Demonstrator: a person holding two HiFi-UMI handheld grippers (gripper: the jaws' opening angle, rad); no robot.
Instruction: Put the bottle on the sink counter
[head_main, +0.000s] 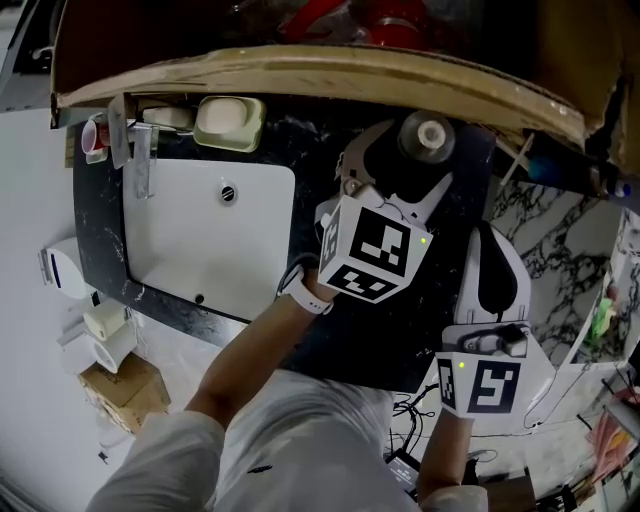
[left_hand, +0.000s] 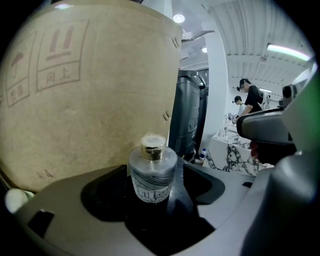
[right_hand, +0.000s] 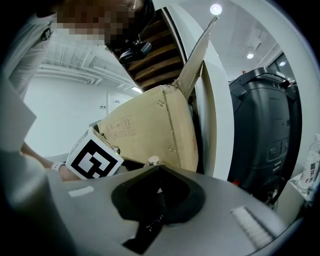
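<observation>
Head view, going from near to far: first comes the person's white shirt (head_main: 300, 440). Next are the right tongs (head_main: 488, 250), low on the right by the edge of the black stone desk (head_main: 105, 230). In the right gripper view their two jaws are pressed together, with nothing in them.

A bit farther, in the middle, are the left tongs (head_main: 398, 168). Their jaws are spread wide. The small round frosted glass bottle with a gold cap (left_hand: 152, 171) stands upright on the desk between the jaw tips. There is a dark gap on each side of it, so I think the jaws are not squeezing it. The bottle looks set down on the sink counter, to the right of the white sink bowl (head_main: 200, 235).

What could go wrong? The bottle sits right between the jaws. If the left tongs pull back crooked, one jaw could knock the bottle and tip it over. I think a straight pull toward the near side is safest.

A big brown cardboard box (head_main: 300, 70) hangs over the far side of the desk, just behind the bottle. Tongs lifted high there could bump it.

At the far left, by the sink, are a silver tap (head_main: 140, 165) and a cream soap dish (head_main: 230, 122). They are well apart from the bottle. White paper rolls (head_main: 105, 330) sit on the floor at the left. None of these is in the way.
</observation>
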